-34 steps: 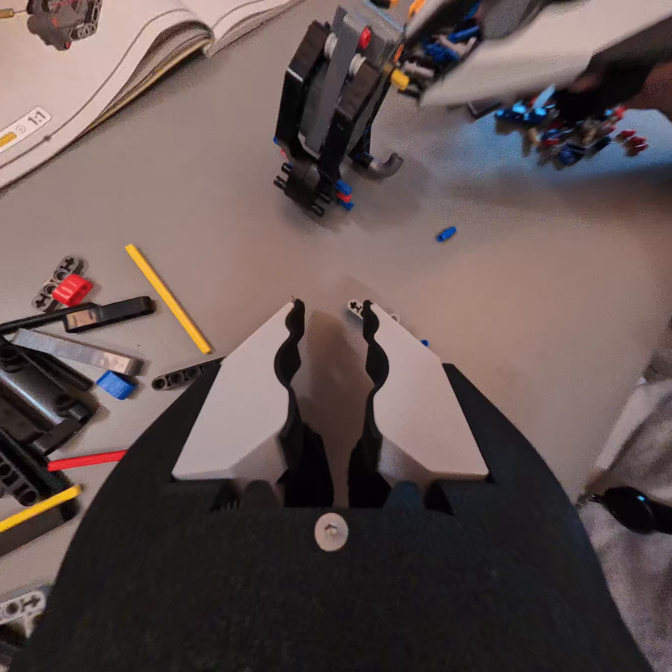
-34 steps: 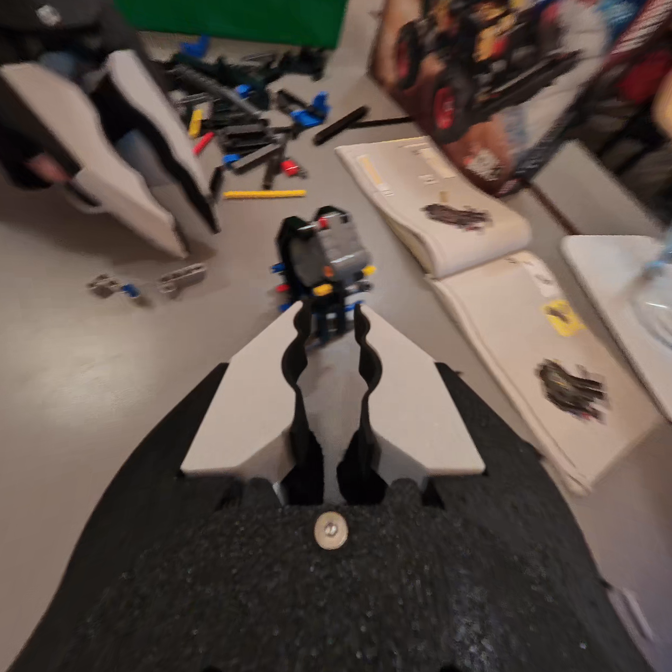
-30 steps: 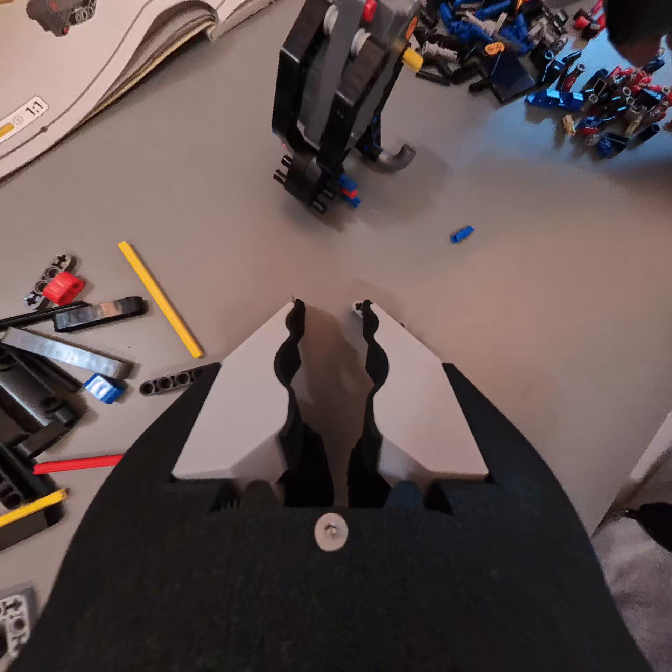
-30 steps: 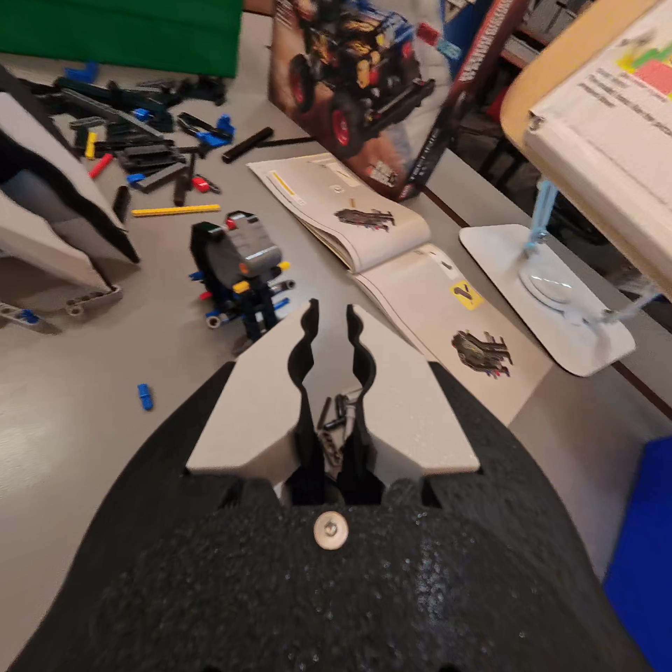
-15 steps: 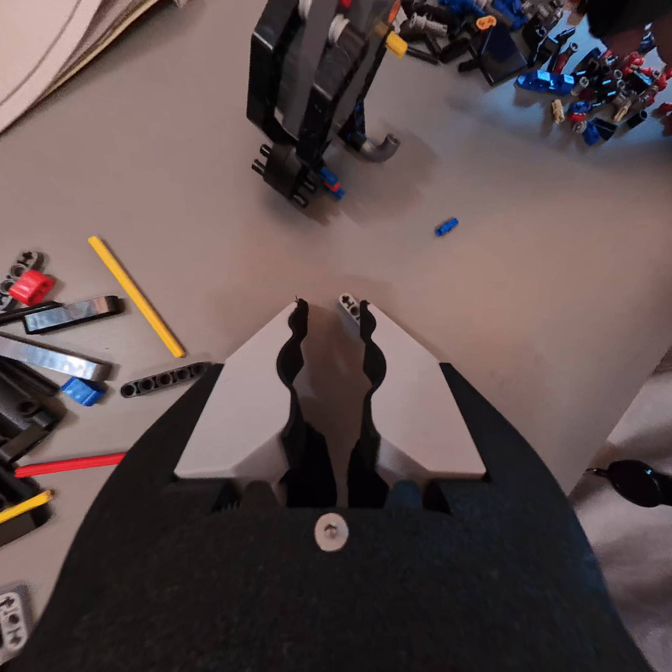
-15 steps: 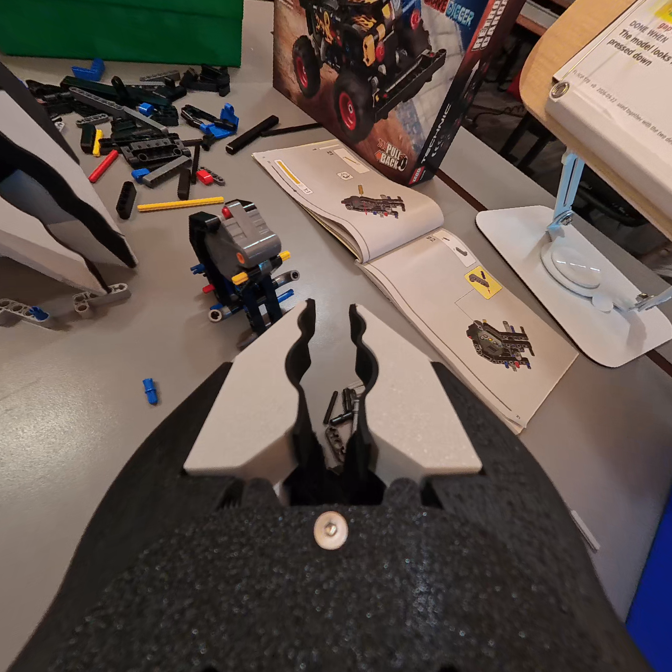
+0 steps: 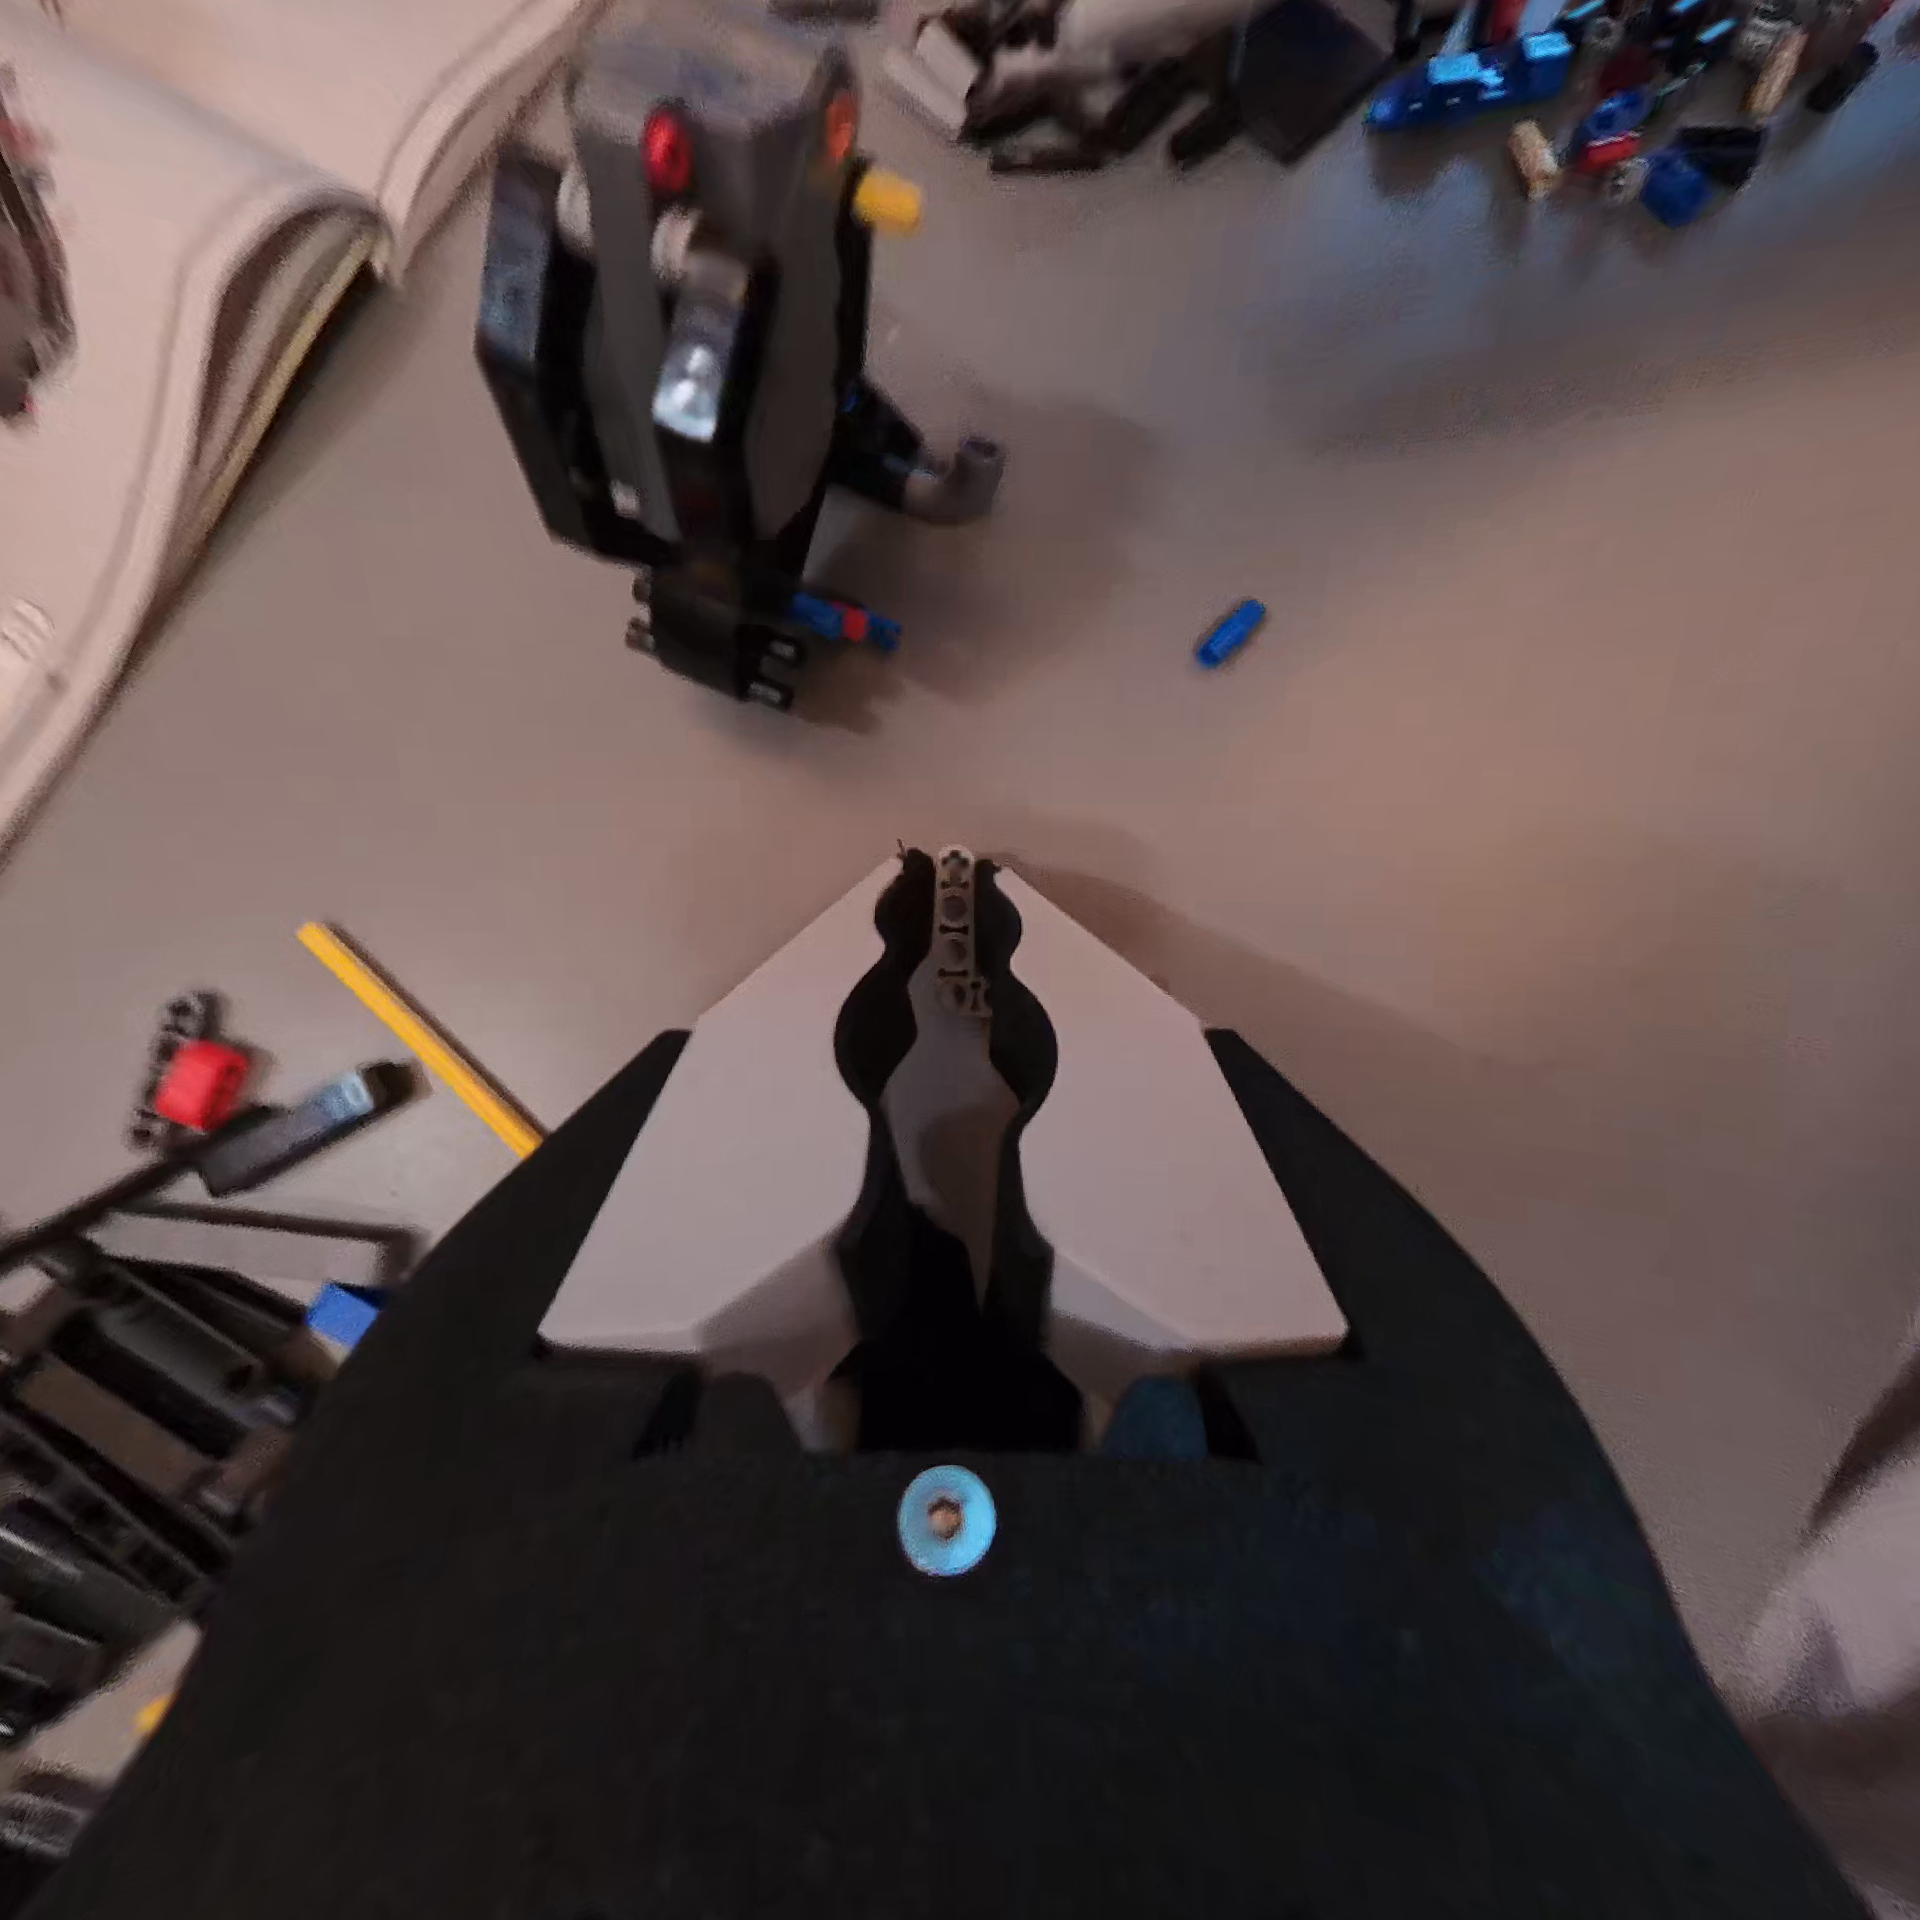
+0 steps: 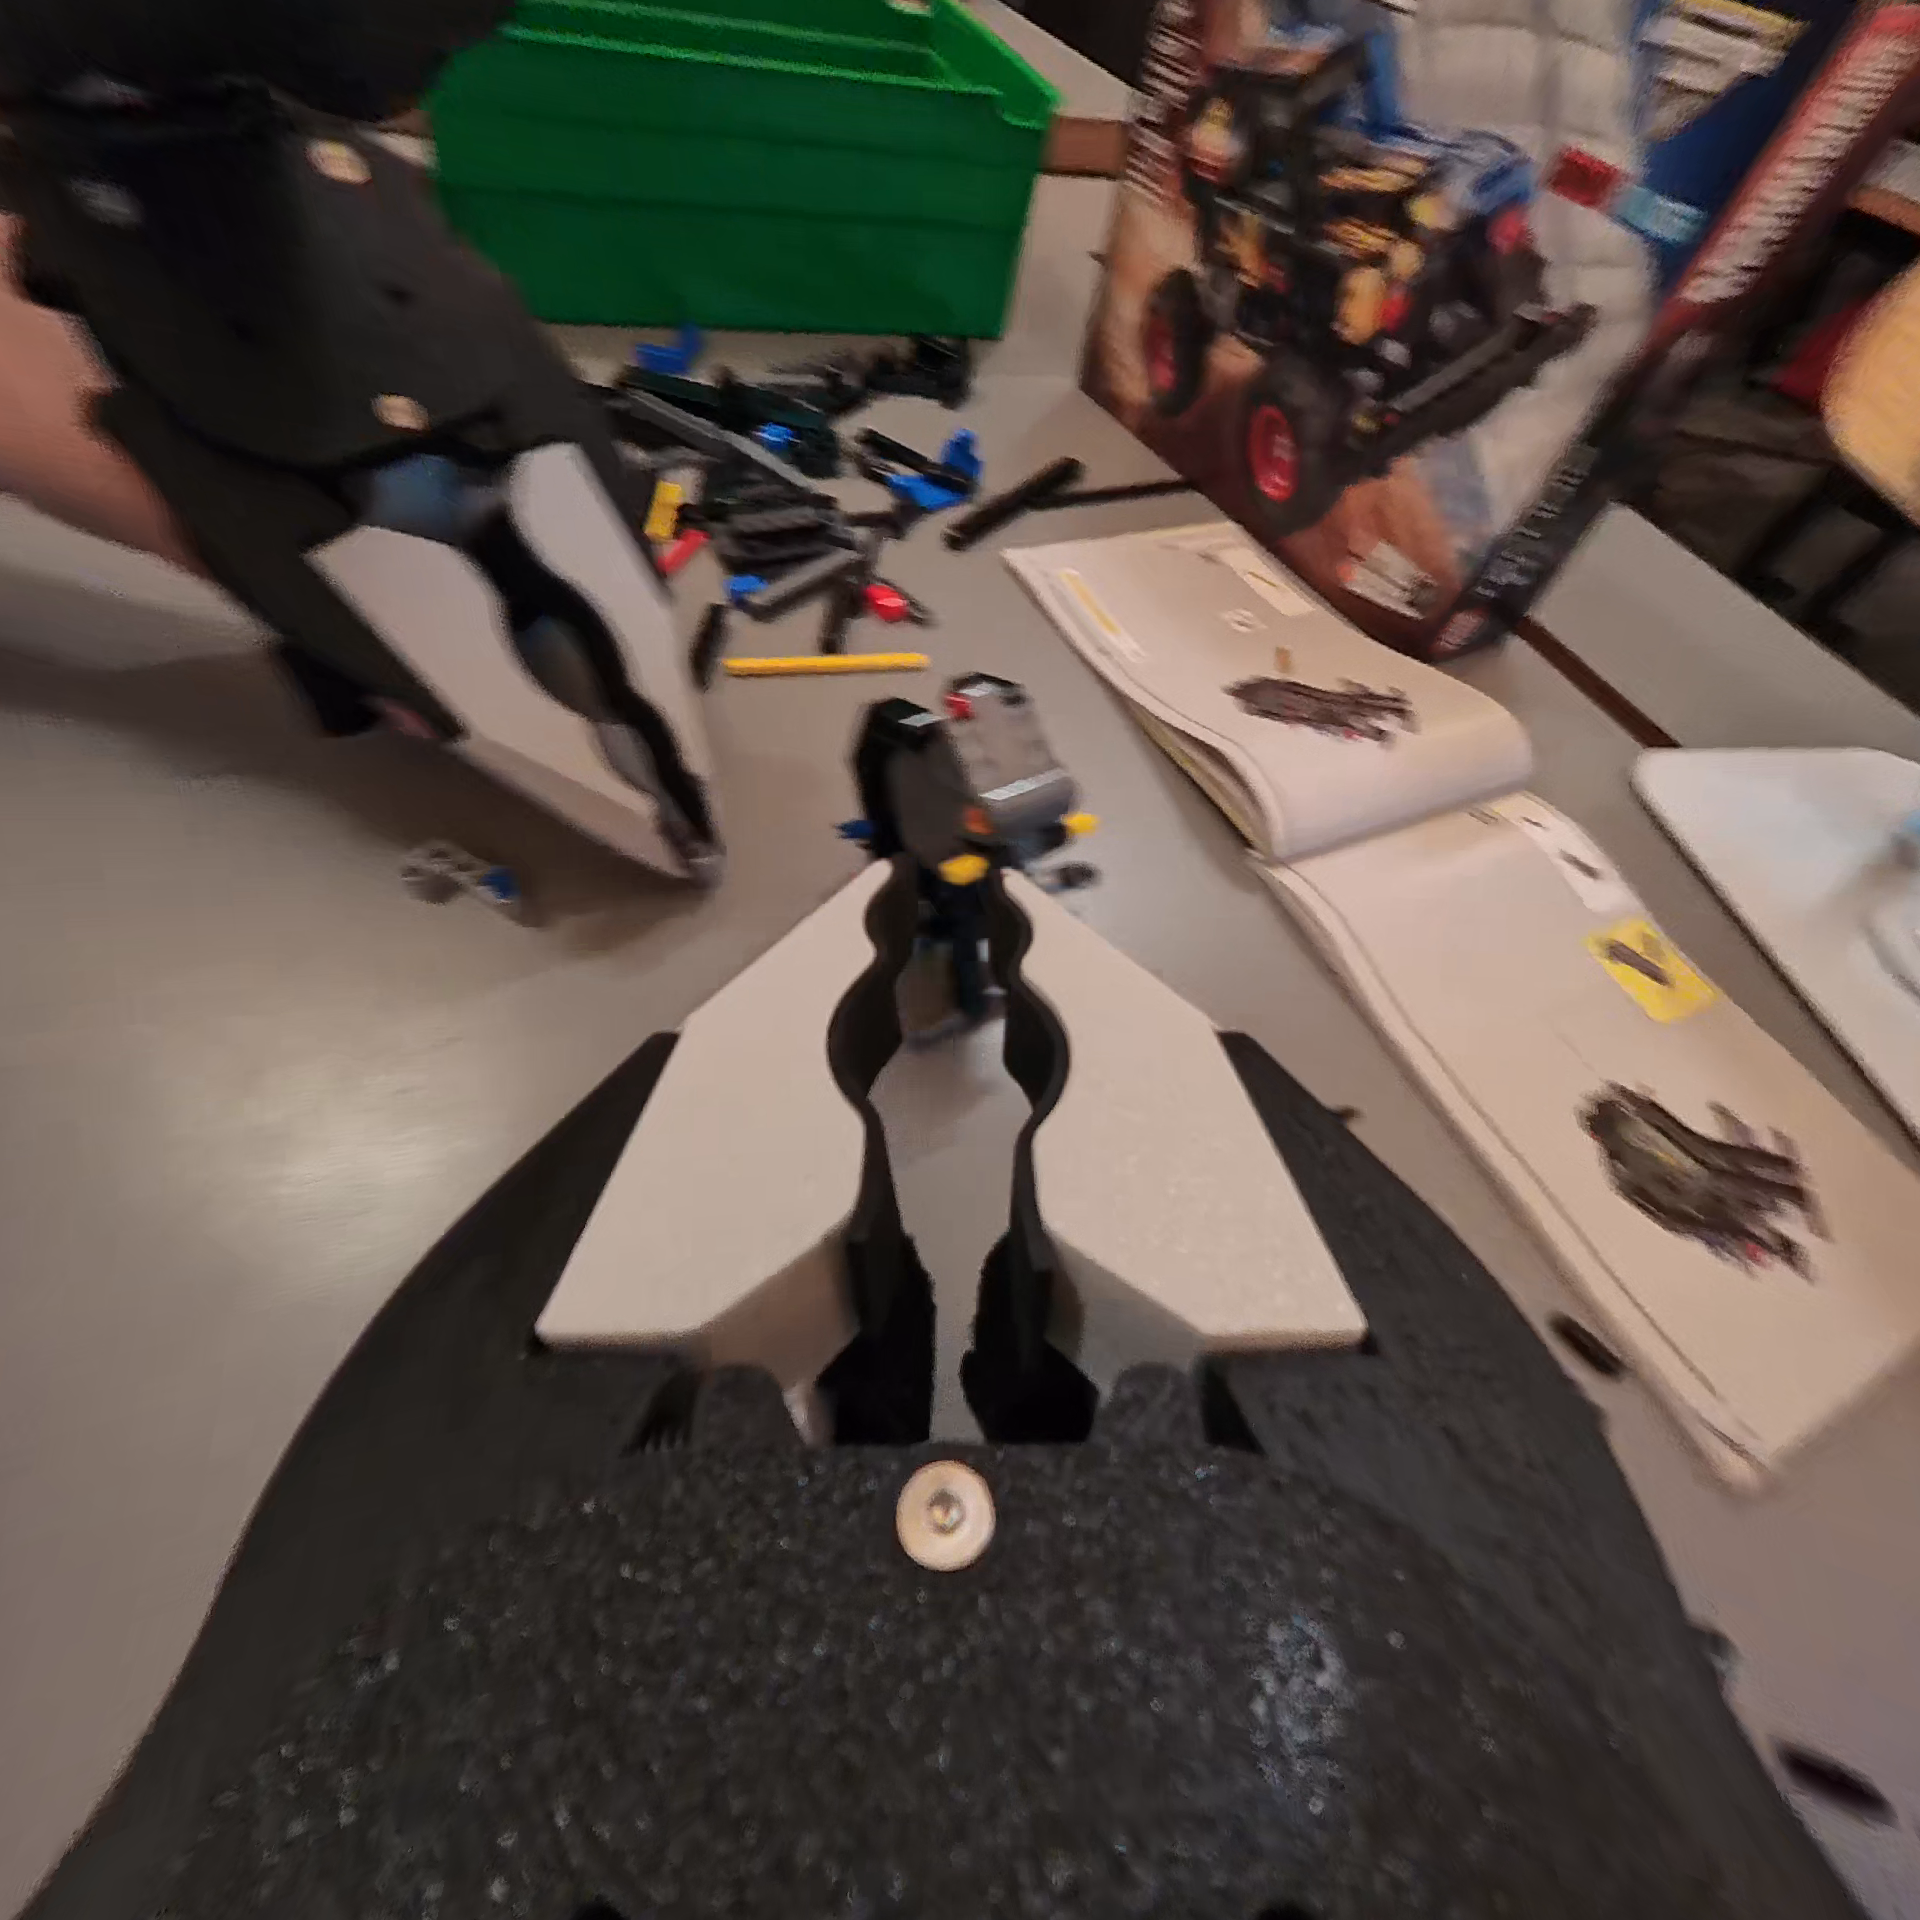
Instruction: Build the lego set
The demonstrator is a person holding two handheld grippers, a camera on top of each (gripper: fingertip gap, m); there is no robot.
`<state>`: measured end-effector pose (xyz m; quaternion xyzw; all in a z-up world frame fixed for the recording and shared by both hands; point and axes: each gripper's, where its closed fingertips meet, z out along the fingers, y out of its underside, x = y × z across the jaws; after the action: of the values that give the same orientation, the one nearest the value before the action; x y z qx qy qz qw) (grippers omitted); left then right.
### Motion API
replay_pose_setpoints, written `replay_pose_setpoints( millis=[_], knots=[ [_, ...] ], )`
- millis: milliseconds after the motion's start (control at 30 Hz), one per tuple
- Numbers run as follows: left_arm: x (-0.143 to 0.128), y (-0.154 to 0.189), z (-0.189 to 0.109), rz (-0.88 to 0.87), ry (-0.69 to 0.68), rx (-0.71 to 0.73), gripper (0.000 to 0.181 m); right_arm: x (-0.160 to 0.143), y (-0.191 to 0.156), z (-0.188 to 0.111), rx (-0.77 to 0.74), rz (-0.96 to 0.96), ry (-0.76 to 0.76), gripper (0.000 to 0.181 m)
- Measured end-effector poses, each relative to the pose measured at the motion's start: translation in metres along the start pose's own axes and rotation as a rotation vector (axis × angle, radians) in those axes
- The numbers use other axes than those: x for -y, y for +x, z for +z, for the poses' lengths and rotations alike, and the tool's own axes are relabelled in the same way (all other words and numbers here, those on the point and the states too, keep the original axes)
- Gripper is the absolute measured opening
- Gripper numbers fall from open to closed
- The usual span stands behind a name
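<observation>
The partly built black and grey model [image 7: 675, 416] stands upright on the grey table. My left gripper [image 7: 951, 868] is shut on a small light grey beam [image 7: 954, 925], held lengthwise between the fingertips, short of the model. In the right wrist view the model [image 8: 966, 790] is just beyond my right gripper [image 8: 943, 883], which is open and empty, with the model's lower part showing between the fingers. The left gripper also shows there [image 8: 686, 831], to the model's left, its tips low by the table.
A blue pin [image 7: 1229, 632] lies right of the model. A yellow axle [image 7: 416, 1039], a red piece [image 7: 197, 1081] and black beams lie at the left. Small parts are piled at the top right [image 7: 1558, 83]. The open booklet [image 8: 1351, 779], set box [image 8: 1403, 312], green bin [image 8: 727, 156] and grey pieces [image 8: 457, 873] surround the model. Tip to tip, the grippers are about 11 cm apart.
My left gripper has closed on the small grey beam that lay by its right fingertip. My right gripper has swung back from the small parts to face the model.
</observation>
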<state>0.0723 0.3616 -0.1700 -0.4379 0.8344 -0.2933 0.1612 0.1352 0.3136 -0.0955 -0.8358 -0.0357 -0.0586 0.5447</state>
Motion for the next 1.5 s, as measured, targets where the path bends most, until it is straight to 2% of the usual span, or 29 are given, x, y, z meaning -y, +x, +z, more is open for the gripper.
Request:
replay_pose_setpoints(
  millis=[33,200,333,433,567,700,800,867,900,1000,1067,1133,1233,1300,1367,1500],
  knots=[
    [0.006,0.002,-0.003,0.065,0.029,0.007,0.006,0.002,-0.012,0.001,0.064,0.007,0.013,0.011],
    [0.049,0.013,-0.029,0.385,0.218,0.179,0.006,0.011,-0.054,0.003,0.362,0.204,0.045,0.01],
    [0.07,0.021,-0.044,0.526,0.293,0.301,0.006,0.025,-0.058,-0.001,0.502,0.428,0.112,0.014],
    [0.079,0.028,-0.052,0.582,0.327,0.352,0.006,0.027,-0.054,-0.003,0.53,0.476,0.136,0.014],
    [0.085,0.036,-0.056,0.595,0.345,0.382,0.006,0.035,-0.061,-0.011,0.641,0.55,0.176,0.01],
    [0.086,0.039,-0.058,0.583,0.357,0.391,0.005,0.036,-0.062,-0.013,0.667,0.563,0.175,0.007],
    [0.089,0.042,-0.062,0.569,0.398,0.386,0.005,0.04,-0.064,-0.018,0.714,0.588,0.185,0.006],
    [0.094,0.044,-0.071,0.542,0.477,0.367,0.007,0.044,-0.061,-0.021,0.737,0.64,0.206,0.006],
    [0.097,0.042,-0.078,0.517,0.524,0.357,0.014,0.045,-0.056,-0.021,0.732,0.665,0.221,0.006],
    [0.099,0.036,-0.099,0.377,0.692,0.181,0.019,0.057,-0.04,-0.033,0.755,0.733,0.333,0.006],
    [0.093,0.026,-0.092,0.3,0.728,0.061,0.022,0.071,-0.038,-0.046,0.856,0.8,0.434,0.006],
    [0.095,0.025,-0.078,0.292,0.752,0.004,0.026,0.082,-0.042,-0.056,0.986,0.879,0.505,0.006],
    [0.116,0.053,-0.078,0.35,0.863,-0.094,0.026,0.083,-0.055,-0.053,1.087,0.928,0.508,0.006],
    [0.127,0.06,-0.087,0.39,0.932,-0.054,0.026,0.08,-0.059,-0.047,1.092,0.941,0.492,0.005],
    [0.131,0.059,-0.095,0.4,0.962,-0.025,0.015,0.077,-0.061,-0.046,1.099,0.935,0.476,0.006],
    [0.127,0.056,-0.093,0.462,0.923,-0.001,0.011,0.074,-0.061,-0.044,1.08,0.917,0.455,0.006]
  ],
)
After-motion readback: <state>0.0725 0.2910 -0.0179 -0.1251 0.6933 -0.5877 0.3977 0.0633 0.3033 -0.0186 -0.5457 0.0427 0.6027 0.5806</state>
